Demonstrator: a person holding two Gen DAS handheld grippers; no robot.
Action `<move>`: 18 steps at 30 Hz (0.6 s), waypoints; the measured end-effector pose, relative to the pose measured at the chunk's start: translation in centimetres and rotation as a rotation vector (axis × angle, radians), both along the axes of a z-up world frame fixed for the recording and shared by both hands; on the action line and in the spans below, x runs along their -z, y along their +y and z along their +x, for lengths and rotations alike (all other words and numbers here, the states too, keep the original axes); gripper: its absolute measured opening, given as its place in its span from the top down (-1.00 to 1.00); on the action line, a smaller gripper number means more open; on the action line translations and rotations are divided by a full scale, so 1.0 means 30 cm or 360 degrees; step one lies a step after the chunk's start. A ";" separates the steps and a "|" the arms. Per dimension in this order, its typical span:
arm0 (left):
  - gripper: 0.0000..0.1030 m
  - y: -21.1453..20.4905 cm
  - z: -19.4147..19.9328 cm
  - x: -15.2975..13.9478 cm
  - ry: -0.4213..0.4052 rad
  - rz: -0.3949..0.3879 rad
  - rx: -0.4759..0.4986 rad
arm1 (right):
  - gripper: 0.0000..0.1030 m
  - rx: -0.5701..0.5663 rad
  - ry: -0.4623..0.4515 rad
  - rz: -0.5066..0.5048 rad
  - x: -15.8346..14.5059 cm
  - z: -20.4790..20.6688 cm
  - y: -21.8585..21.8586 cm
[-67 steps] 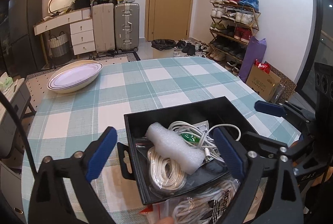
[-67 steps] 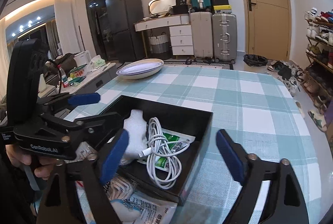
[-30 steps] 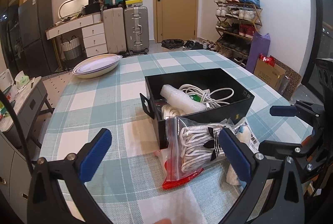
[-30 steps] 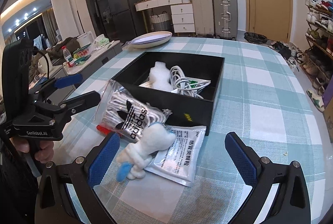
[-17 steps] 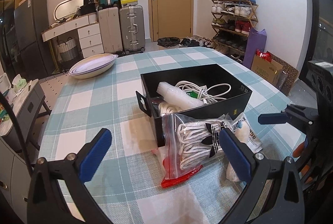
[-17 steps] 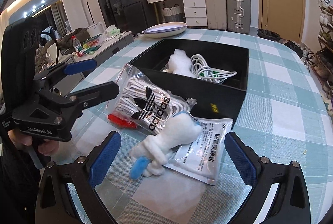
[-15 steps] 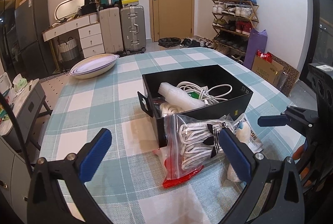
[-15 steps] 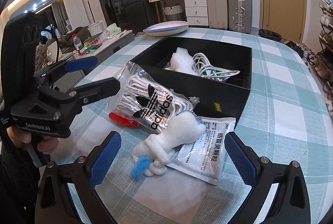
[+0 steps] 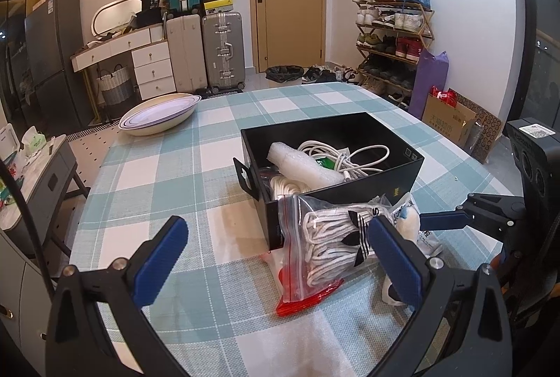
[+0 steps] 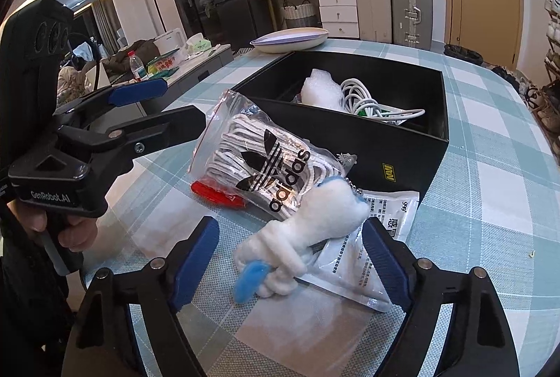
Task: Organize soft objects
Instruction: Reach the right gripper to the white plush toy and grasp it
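Checked counter (image 9: 217, 146), suitcases and a shoe rack (image 9: 392, 37) behind, bare cloth left of the one black box (image 10: 395, 163). Against its front: one sock bag (image 10: 266, 163), one plush toy (image 10: 315, 223), one sachet (image 10: 367, 258). Right gripper (image 10: 290, 258) jaws narrowing around the toy, not touching; left gripper (image 9: 276, 258) wide, empty.

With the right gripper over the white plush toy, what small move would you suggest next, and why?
Probably lower the right gripper a little and finish closing on the white plush toy. Its jaws have just been closing, with the toy lying between them but not yet pressed. The toy rests on a white sachet outside the black box, so it is not yet put away.
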State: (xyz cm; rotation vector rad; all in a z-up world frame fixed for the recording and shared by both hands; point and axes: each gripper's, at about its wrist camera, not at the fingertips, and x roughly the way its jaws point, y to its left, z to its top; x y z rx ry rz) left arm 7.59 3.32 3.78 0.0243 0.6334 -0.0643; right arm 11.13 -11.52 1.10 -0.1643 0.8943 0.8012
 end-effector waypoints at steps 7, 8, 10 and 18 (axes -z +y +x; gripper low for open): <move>-1.00 0.001 0.000 0.001 0.0004 -0.0003 0.0002 | -0.55 0.0002 0.0008 -0.0001 0.007 0.007 0.004; -1.00 -0.002 0.000 0.004 0.0005 -0.0003 0.0001 | -0.55 0.0000 0.0009 0.0000 0.006 0.006 0.004; -1.00 -0.002 0.000 0.004 0.0005 -0.0004 0.0006 | -0.53 0.0000 0.0013 -0.0005 0.007 0.006 0.004; -1.00 -0.006 0.001 0.010 0.0007 0.0002 0.0013 | -0.40 0.0001 0.0024 -0.0006 0.011 0.008 0.001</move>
